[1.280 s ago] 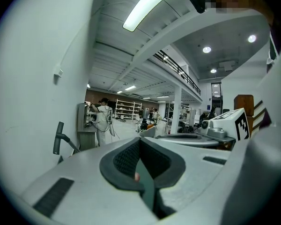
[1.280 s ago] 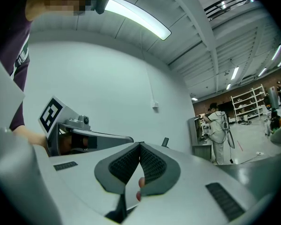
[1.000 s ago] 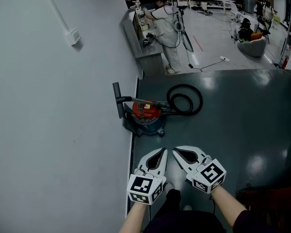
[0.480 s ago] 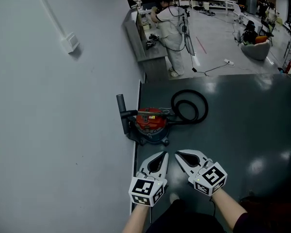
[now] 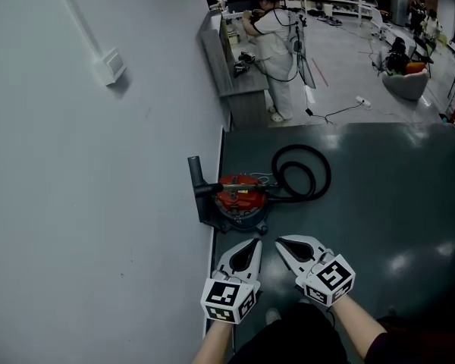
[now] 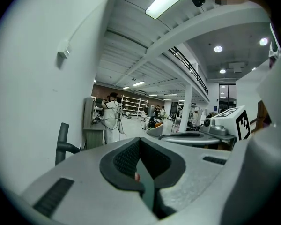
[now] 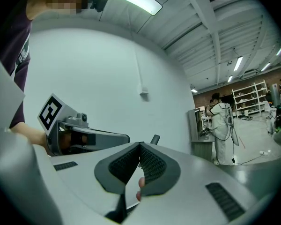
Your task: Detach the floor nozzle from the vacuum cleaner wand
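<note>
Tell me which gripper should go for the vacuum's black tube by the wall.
Left, probably. The left gripper sits on the wall side, closer in line with the black tube; the right gripper is further out. Both are shut and empty.

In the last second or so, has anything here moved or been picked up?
The left gripper and right gripper have edged slightly nearer the red vacuum cleaner by the wall. Nothing was grabbed or released. Both stay shut and empty; the vacuum cleaner and its coiled hose lie where they were.
</note>
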Demonstrator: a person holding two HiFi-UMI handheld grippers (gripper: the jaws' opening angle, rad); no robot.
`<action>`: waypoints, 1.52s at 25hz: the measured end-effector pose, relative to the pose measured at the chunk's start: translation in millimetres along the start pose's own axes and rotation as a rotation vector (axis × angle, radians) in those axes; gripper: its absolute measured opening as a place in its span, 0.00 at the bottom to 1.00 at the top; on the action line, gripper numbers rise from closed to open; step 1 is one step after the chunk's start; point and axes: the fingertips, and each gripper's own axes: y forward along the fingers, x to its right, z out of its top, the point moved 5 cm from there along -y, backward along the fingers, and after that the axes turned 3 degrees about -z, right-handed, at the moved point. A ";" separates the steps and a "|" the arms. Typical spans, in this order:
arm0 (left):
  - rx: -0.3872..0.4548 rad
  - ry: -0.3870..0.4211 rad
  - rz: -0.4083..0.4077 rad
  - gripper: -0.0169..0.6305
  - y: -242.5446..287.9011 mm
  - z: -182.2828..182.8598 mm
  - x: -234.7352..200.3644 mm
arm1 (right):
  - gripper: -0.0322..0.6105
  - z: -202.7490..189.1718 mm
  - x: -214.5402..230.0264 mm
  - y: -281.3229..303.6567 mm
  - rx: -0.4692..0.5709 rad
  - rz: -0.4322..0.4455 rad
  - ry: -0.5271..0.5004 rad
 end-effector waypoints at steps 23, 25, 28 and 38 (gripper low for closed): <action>-0.007 -0.135 0.288 0.03 -19.9 -23.4 -13.8 | 0.08 -16.7 -0.2 35.7 -0.094 0.273 0.018; -0.007 -0.148 0.312 0.03 -22.5 -26.3 -15.6 | 0.08 -18.4 -1.3 38.7 -0.100 0.293 0.020; -0.008 -0.165 0.337 0.03 -24.7 -30.6 -15.6 | 0.08 -21.0 -5.0 38.8 -0.109 0.319 0.016; 0.001 -0.189 0.377 0.03 -19.3 -36.9 -12.1 | 0.08 -18.7 4.7 38.3 -0.129 0.327 -0.052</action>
